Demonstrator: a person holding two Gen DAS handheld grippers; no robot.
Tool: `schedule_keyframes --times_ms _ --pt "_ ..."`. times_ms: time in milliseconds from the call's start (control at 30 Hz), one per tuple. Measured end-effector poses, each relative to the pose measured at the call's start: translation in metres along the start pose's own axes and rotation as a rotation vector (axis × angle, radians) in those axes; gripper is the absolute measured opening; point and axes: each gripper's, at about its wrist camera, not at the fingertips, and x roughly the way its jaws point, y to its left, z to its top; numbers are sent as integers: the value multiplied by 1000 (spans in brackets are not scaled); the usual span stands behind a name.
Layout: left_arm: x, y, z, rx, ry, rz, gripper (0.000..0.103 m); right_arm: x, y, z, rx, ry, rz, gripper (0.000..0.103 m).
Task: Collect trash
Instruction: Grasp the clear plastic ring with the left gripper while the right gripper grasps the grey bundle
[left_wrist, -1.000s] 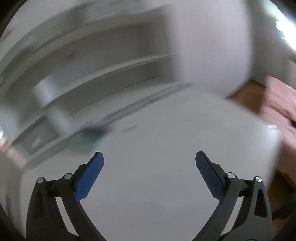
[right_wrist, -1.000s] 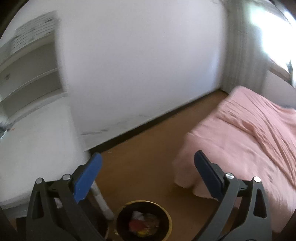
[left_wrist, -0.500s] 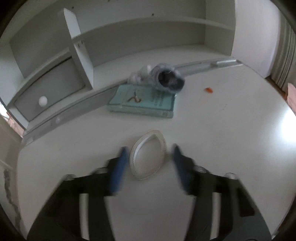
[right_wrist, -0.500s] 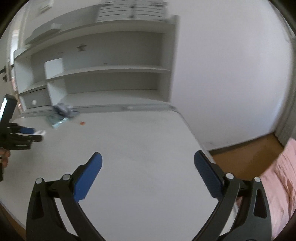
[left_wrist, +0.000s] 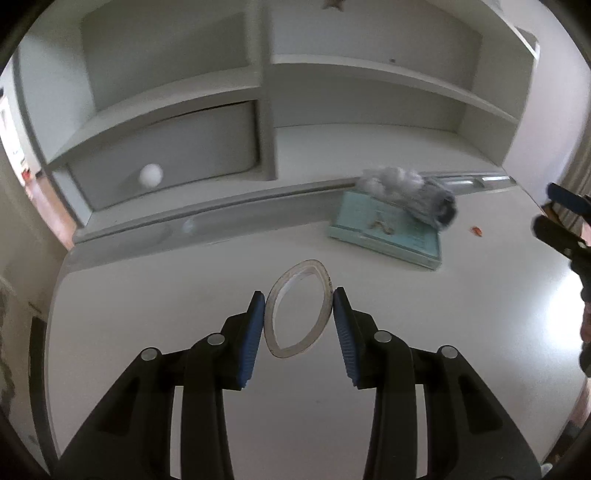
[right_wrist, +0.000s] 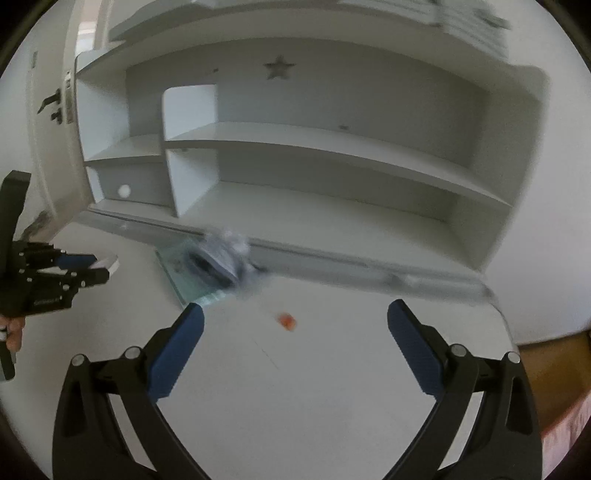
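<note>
Left gripper (left_wrist: 299, 314) has just been closing; its blue pads now pinch the white tape ring (left_wrist: 298, 308), squashed oval, above the desk (left_wrist: 424, 350) on the near side of the teal book (left_wrist: 384, 232). Right gripper (right_wrist: 295, 354) stands wide and empty, with the orange scrap (right_wrist: 287, 320) just beyond its tips, right of the book. Advice: keep the squeeze light and even, since the ring looks likely to buckle or pop out.

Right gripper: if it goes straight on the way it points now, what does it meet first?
Probably the bare white desk top, near the small orange scrap lying between the open fingers of the right gripper. Depth is uncertain.
</note>
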Motion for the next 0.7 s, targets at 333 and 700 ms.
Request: schedule_keyframes --times_ms 333,700 --pt "14 27 14 -39 3 16 38 81 47 40 -27 97 125 93" --pt "30 23 12 -7 39 -10 37 97 27 29 61 167 137 32"
